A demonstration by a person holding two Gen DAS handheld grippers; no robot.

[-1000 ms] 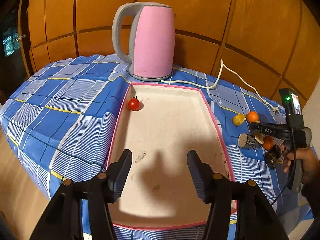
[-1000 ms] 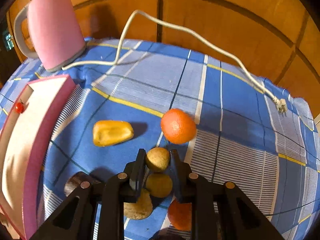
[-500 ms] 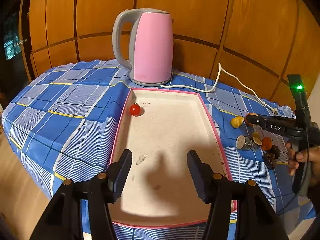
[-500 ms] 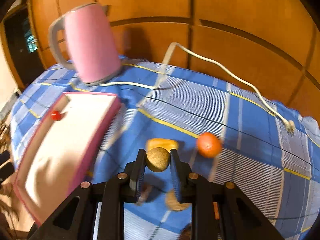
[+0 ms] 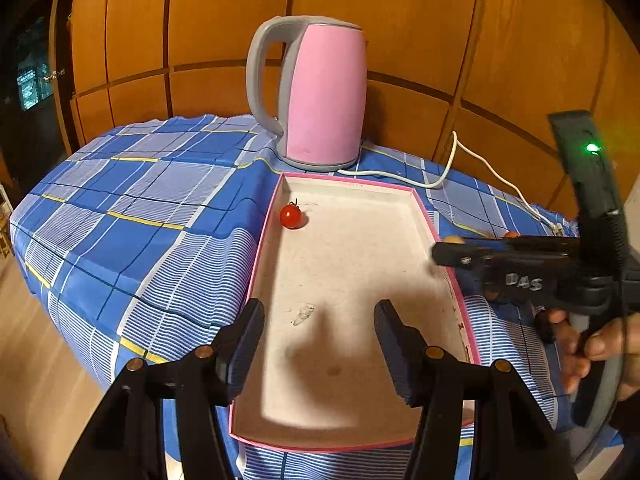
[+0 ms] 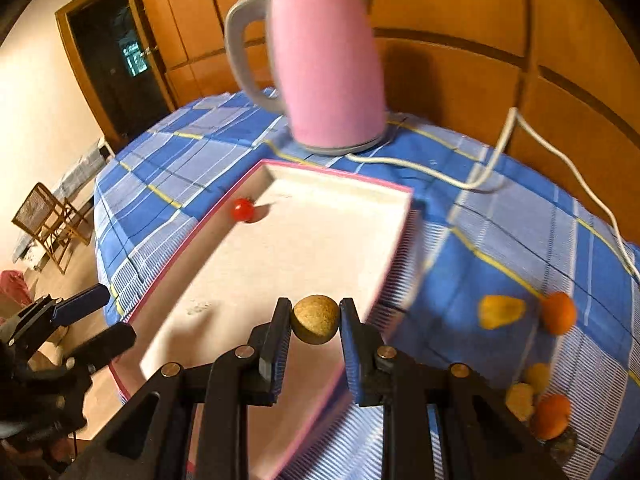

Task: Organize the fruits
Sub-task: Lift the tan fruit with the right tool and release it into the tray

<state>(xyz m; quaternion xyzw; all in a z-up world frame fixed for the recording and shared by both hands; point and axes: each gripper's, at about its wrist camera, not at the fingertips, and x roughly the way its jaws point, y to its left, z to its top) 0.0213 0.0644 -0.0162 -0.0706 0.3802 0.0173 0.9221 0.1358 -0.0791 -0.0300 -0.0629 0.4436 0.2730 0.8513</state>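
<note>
My right gripper [image 6: 315, 322] is shut on a small round brown fruit [image 6: 315, 319] and holds it in the air over the near right part of the pink-rimmed white tray [image 6: 320, 248]. A red cherry tomato [image 6: 243, 210] lies at the tray's far left wall. From the left wrist view, the right gripper [image 5: 440, 254] reaches in from the right over the tray's rim [image 5: 425, 216], held by a hand [image 5: 600, 344]. My left gripper [image 5: 320, 344] hangs open over the tray's near end with nothing between its fingers. The tomato [image 5: 291, 216] lies ahead of it.
A pink kettle [image 5: 324, 96] stands just behind the tray, its white cord [image 5: 452, 164] trailing right across the blue checked cloth. Right of the tray lie a yellow fruit [image 6: 502, 311], an orange [image 6: 559, 313] and a small pile of other fruits [image 6: 550, 416]. The table drops off at left.
My right gripper has lifted the brown fruit off the pile and carried it left, from the cloth to above the tray's right side. The left gripper has stayed in place, still open.
</note>
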